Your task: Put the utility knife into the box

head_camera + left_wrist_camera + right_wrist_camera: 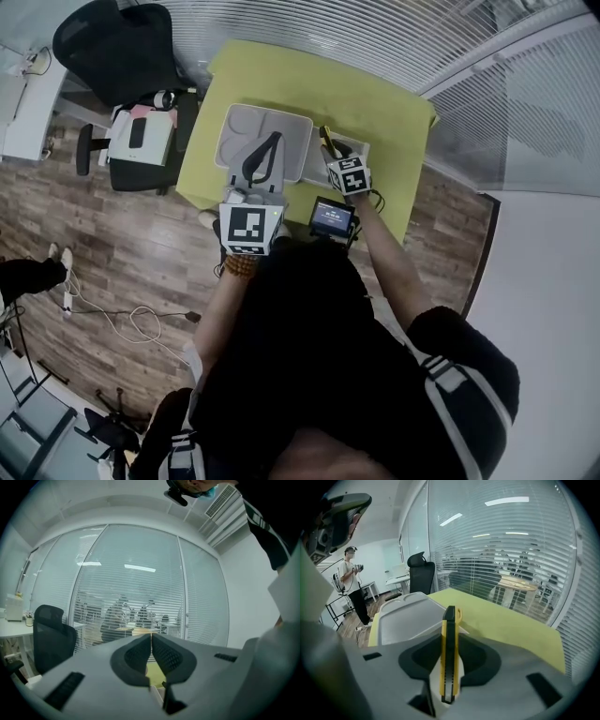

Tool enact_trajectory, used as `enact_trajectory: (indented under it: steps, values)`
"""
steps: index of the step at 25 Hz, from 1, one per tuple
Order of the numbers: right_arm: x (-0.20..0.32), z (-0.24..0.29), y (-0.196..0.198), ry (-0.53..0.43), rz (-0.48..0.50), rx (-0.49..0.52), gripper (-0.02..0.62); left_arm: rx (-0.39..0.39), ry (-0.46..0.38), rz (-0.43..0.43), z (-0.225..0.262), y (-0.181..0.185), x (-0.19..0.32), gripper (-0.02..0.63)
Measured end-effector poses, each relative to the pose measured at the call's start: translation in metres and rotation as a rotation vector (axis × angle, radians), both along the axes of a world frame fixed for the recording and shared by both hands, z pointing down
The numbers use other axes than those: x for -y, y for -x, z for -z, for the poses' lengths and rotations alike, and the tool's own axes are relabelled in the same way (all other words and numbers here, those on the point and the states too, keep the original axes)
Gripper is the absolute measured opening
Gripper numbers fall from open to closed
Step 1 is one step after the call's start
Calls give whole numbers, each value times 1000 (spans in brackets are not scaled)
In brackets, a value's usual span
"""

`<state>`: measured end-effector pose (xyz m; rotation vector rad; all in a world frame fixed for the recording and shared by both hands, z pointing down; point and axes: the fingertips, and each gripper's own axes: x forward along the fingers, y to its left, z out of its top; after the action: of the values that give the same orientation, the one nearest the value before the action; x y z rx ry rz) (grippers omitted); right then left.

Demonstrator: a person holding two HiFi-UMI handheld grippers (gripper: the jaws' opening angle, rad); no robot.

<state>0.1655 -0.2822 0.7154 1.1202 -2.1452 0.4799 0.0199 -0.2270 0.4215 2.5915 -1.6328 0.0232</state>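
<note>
Head view: I count two grippers, one knife, one box. Left gripper overlaps shallow grey plastic box. Right gripper just right of box. Lime-green table, one black office chair, wood-plank floor.

Left gripper view: jaws pressed together, nothing between. Glass wall with slatted blinds ahead.

Right gripper view: jaws clamped on yellow-and-black utility knife, standing on edge above table, beside box, not inside. I see one person standing, far left.

Black office chair beside yellow-green table, slatted blinds behind, possibly a small screen
</note>
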Motion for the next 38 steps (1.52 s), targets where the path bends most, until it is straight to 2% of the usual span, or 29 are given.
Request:
enact_trajectory:
  steps: [6,13,22,38]
  values:
    - [0,-16,-6,43,0,-26,112,5,8,1,-4,1,-1,15]
    - [-5,-40,-7,187,-16,-25,112,9,16,-3,-5,0,-1,15]
    - [-8,-52,-2,216,48,-78,112,20,13,-10,-7,-1,-1,15]
    - [-18,-71,3,306,97,-95,118,27,3,-1,-4,4,-1,15]
